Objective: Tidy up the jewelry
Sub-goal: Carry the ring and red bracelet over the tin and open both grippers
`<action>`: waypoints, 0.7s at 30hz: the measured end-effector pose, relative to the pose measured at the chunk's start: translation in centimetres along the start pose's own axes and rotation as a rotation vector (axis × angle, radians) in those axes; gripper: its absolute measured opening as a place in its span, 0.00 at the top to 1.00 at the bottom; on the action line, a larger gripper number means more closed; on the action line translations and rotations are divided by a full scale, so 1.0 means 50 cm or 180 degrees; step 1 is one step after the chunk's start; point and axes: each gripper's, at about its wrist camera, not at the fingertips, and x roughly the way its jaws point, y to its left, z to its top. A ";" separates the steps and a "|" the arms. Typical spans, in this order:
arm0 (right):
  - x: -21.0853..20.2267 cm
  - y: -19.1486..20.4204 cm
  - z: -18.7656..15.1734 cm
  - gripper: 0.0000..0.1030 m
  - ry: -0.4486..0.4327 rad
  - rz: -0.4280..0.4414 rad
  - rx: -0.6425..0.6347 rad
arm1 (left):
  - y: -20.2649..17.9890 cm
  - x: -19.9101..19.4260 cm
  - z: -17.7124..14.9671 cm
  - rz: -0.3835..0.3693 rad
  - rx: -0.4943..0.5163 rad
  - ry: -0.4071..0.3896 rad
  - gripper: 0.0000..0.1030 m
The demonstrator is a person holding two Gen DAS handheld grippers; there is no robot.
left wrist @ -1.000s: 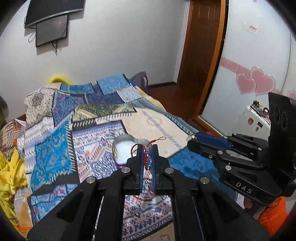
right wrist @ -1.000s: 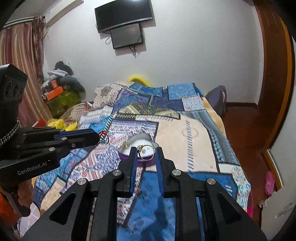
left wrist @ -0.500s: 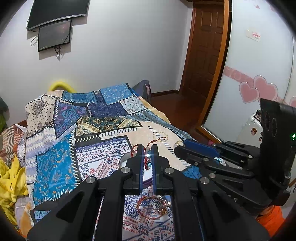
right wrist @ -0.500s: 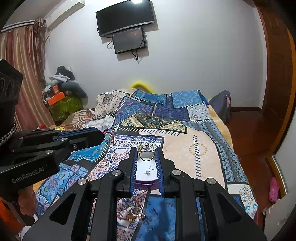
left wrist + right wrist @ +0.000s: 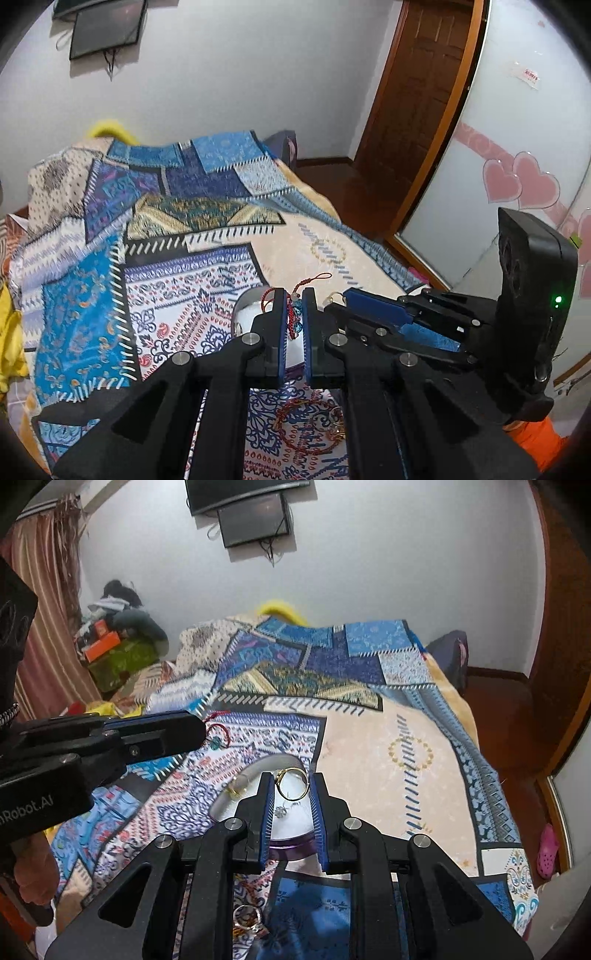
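Observation:
My left gripper point(image 5: 294, 300) is shut on a red braided cord bracelet point(image 5: 292, 317) with a blue bead, held above an open round jewelry box point(image 5: 246, 312) on the patterned bedspread. My right gripper point(image 5: 292, 783) is shut on a gold ring point(image 5: 292, 783) above the same box point(image 5: 291, 821), whose white inside holds a small silver piece point(image 5: 281, 811). The box lid point(image 5: 255, 771) stands open behind. The left gripper point(image 5: 201, 729) shows at the left of the right wrist view, the right gripper point(image 5: 334, 301) beside the left one.
A red bead bracelet point(image 5: 308, 428) and gold pieces point(image 5: 249, 921) lie loose on the bedspread point(image 5: 184, 258) in front of the box. The bed edge drops to a wooden floor point(image 5: 495, 709) at right. Clutter point(image 5: 110, 646) is piled at far left.
Both grippers have moved forward and lower over the bed, bringing the cord bracelet and the ring over the open box. The loose jewelry in front of the box came into view.

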 end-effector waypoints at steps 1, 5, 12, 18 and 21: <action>0.007 -0.002 -0.002 0.83 0.0035 -0.0003 0.0000 | 0.002 0.009 -0.003 0.0007 -0.0001 0.0030 0.94; 0.030 -0.009 -0.006 0.83 0.0177 0.0019 0.0011 | 0.017 0.040 -0.012 -0.0046 -0.0063 0.0166 0.94; 0.047 -0.012 -0.012 0.83 0.0314 0.0062 0.0017 | 0.037 0.080 -0.025 -0.0092 -0.0150 0.0349 0.94; 0.054 -0.012 -0.014 0.83 0.0366 0.0065 0.0010 | 0.044 0.092 -0.031 -0.0086 -0.0164 0.0422 0.95; 0.060 -0.010 -0.013 0.83 0.0397 0.0052 0.0006 | 0.044 0.091 -0.033 -0.0076 -0.0158 0.0428 0.94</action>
